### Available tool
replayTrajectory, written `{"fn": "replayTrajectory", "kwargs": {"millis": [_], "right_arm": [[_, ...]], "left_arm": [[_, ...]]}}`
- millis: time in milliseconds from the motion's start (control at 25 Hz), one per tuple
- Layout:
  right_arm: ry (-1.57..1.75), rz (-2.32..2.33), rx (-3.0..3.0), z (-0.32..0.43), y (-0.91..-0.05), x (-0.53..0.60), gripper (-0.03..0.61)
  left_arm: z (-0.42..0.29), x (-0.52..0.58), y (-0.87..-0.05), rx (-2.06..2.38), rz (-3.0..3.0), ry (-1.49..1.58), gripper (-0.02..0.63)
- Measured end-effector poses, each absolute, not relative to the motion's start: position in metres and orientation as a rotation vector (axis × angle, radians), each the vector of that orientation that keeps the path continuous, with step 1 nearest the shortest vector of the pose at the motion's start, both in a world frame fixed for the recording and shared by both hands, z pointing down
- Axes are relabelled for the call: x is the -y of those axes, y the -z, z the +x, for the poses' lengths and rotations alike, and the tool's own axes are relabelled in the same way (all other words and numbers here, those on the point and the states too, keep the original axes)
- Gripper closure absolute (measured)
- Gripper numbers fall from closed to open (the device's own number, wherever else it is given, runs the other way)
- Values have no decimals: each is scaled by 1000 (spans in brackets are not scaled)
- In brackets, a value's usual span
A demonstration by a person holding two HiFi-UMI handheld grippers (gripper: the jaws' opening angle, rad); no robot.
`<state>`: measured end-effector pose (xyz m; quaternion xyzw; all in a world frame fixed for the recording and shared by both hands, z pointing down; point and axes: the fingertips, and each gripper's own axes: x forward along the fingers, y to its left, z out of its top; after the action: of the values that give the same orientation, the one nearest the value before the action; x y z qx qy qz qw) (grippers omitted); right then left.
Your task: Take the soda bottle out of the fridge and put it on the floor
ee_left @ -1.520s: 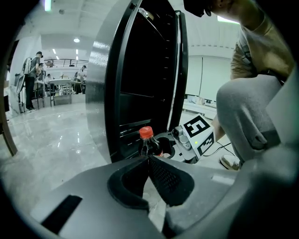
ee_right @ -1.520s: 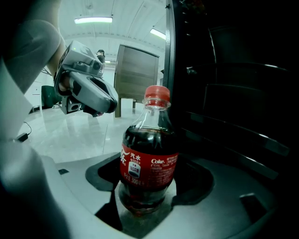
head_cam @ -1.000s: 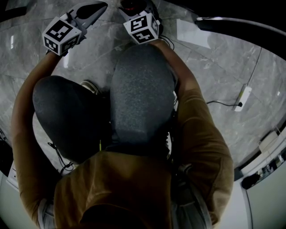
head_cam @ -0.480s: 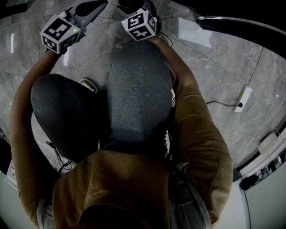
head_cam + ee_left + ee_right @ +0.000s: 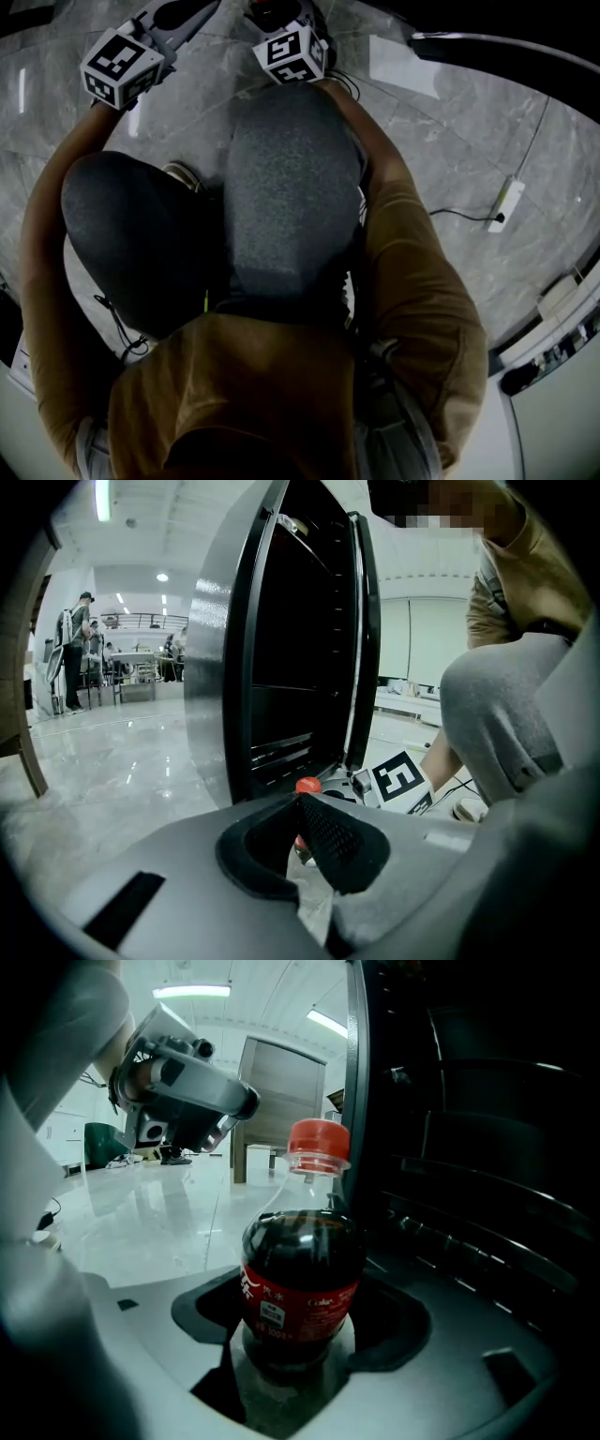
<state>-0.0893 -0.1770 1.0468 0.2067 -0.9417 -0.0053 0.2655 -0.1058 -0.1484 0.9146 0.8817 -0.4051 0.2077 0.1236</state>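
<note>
The soda bottle [image 5: 302,1269], dark cola with a red label and red cap, stands upright between the jaws of my right gripper [image 5: 300,1324], which is shut on its lower body. Right of it is the dark open fridge [image 5: 478,1157] with wire shelves. In the head view, the right gripper [image 5: 277,17] is at the top, past the person's knees. My left gripper [image 5: 202,7] is beside it, shut and holding nothing. In the left gripper view, the bottle's cap [image 5: 307,786] shows just over my left gripper [image 5: 302,808], in front of the fridge [image 5: 291,667].
The fridge door [image 5: 362,639] stands open. A power strip [image 5: 502,206] with its cable lies on the marble floor at the right. A shoe [image 5: 178,173] is under the left knee. People and tables [image 5: 75,649] are far off in the hall.
Both grippers have shifted slightly up and left in the head view, away from the body. The right one still holds the bottle.
</note>
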Motion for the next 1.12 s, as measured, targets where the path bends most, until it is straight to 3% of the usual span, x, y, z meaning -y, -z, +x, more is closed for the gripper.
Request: {"fn": "replayTrajectory", "kwargs": {"millis": [1120], "right_arm": [[79, 418, 2450, -64, -1042, 160, 267]], "left_arm": [[-90, 148, -914, 1149, 2591, -525, 611]]}}
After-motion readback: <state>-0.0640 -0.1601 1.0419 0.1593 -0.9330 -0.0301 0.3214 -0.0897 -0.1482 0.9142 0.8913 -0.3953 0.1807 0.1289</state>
